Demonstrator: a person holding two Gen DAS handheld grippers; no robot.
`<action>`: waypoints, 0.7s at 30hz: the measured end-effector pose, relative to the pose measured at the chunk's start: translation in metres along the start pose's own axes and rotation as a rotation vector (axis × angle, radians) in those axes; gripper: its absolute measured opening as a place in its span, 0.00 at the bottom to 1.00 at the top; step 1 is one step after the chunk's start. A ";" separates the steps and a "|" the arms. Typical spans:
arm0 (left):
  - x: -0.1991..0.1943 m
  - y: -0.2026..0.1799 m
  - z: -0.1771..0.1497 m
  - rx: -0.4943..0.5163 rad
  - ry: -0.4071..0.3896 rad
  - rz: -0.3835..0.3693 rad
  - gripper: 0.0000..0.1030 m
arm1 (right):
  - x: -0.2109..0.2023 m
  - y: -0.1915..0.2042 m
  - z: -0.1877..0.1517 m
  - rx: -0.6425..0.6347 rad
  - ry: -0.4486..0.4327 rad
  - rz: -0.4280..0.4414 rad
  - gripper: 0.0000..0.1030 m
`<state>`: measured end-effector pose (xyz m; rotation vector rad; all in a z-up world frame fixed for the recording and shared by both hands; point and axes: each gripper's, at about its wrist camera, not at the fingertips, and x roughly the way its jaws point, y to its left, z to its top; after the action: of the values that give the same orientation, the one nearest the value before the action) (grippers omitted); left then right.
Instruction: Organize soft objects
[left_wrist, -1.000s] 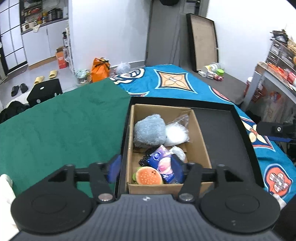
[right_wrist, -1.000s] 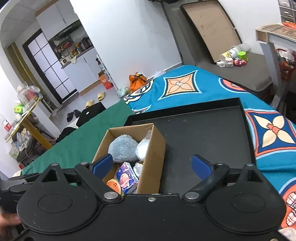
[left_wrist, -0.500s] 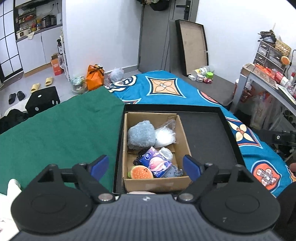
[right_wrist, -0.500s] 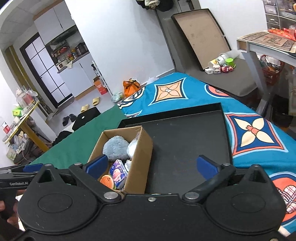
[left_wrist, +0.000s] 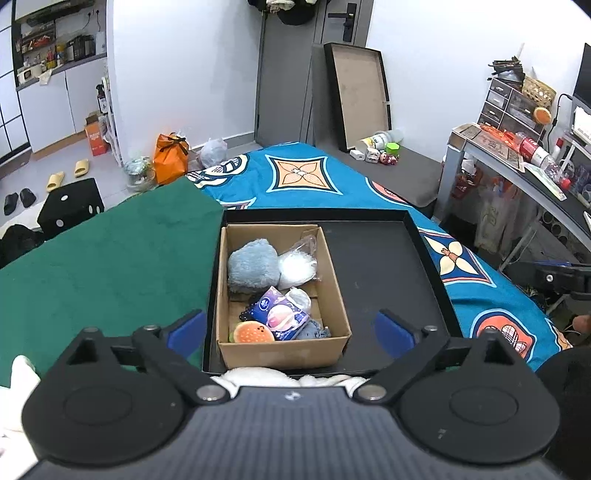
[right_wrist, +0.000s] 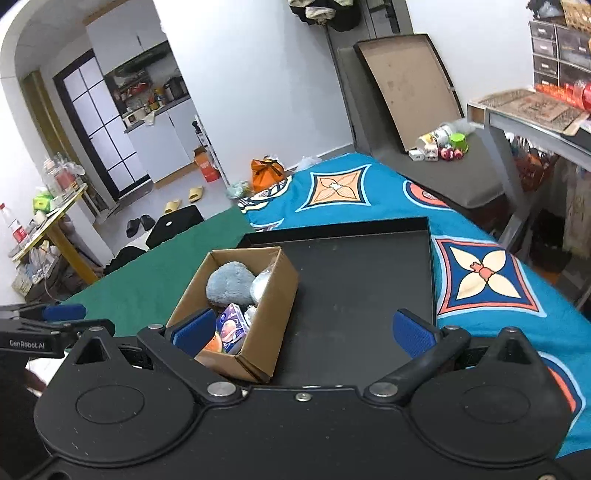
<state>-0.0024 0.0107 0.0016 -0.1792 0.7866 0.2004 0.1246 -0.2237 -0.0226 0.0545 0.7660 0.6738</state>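
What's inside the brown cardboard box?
The cardboard box holds a fluffy blue-grey plush, a white fluffy thing in clear plastic, a purple packet and a burger toy. Whatever lies beneath them is covered.

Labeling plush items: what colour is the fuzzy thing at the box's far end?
Pale grey-blue. The fuzzy plush shows best in the left wrist view.
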 end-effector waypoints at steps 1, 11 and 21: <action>-0.002 0.000 0.000 -0.001 -0.002 0.002 0.98 | -0.002 0.000 -0.001 0.001 0.000 0.009 1.00; -0.016 -0.003 -0.007 -0.020 0.000 -0.038 0.98 | -0.015 0.000 -0.008 0.015 0.006 0.038 1.00; -0.023 -0.006 -0.014 -0.032 0.010 -0.071 0.98 | -0.023 0.002 -0.014 0.011 0.008 0.068 1.00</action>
<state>-0.0260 -0.0009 0.0091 -0.2380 0.7856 0.1457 0.1024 -0.2381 -0.0181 0.0879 0.7782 0.7348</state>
